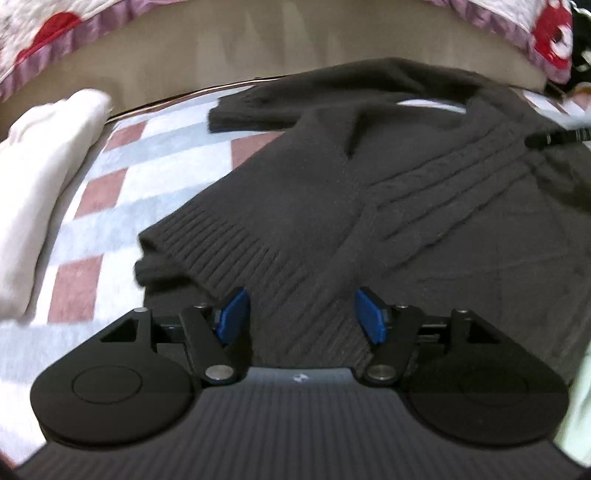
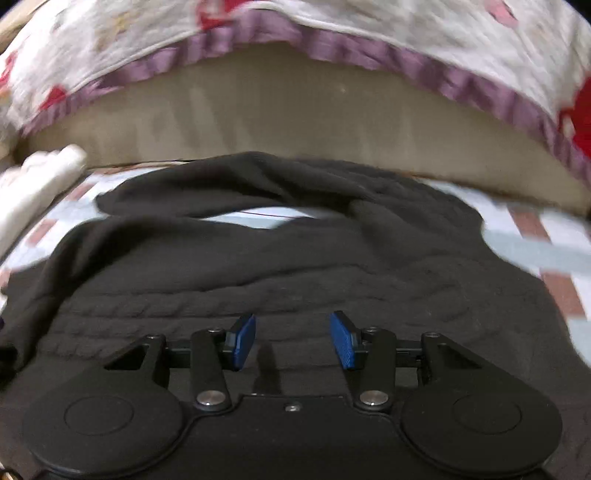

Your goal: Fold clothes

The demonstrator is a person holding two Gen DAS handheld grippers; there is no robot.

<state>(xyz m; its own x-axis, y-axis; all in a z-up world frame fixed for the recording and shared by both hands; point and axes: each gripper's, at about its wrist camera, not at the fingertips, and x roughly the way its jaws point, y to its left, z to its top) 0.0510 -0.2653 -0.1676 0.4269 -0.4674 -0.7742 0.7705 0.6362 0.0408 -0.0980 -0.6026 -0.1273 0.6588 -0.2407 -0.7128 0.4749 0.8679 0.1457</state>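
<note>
Dark knit wool fills my left wrist view: the sweater (image 1: pixel 369 206) lies spread on the checked bedspread (image 1: pixel 122 206), its ribbed hem just ahead of and under the left gripper (image 1: pixel 301 314). I see those blue pads (image 1: pixel 233 317) partly apart, nothing between them. A folded white cloth (image 1: pixel 40 184) sits far left of the fingers.

In my right wrist view, the sweater (image 2: pixel 295 266) lies beneath and beyond the right gripper (image 2: pixel 293 339), whose pads (image 2: pixel 343 339) stand apart, empty. A floral quilt (image 2: pixel 332 22) hangs beyond.
</note>
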